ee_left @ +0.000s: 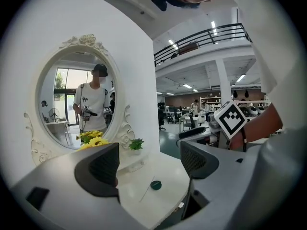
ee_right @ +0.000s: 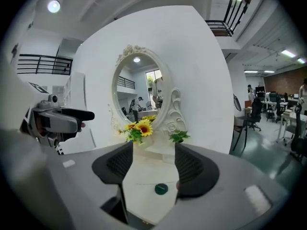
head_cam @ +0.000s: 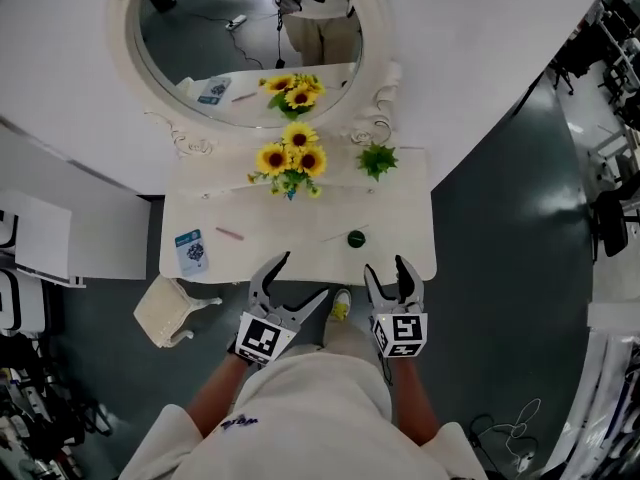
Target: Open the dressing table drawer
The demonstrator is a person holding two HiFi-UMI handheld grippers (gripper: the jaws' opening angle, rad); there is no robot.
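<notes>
Before smooth cream dressing table [head_cam: 290, 246], left claw [head_cam: 305, 274] spread wide, right claw [head_cam: 385, 265] apart, both empty

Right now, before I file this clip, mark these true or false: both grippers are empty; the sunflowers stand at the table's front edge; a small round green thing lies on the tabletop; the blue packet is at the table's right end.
1. Both grippers are empty. True: the left gripper and right gripper have their jaws apart with nothing between them.
2. The sunflowers stand at the front edge of the table. False: they stand at the back, under the mirror.
3. A small round green thing lies on the tabletop. True.
4. The blue packet is at the right end. False: it lies at the left end in the head view.
</notes>
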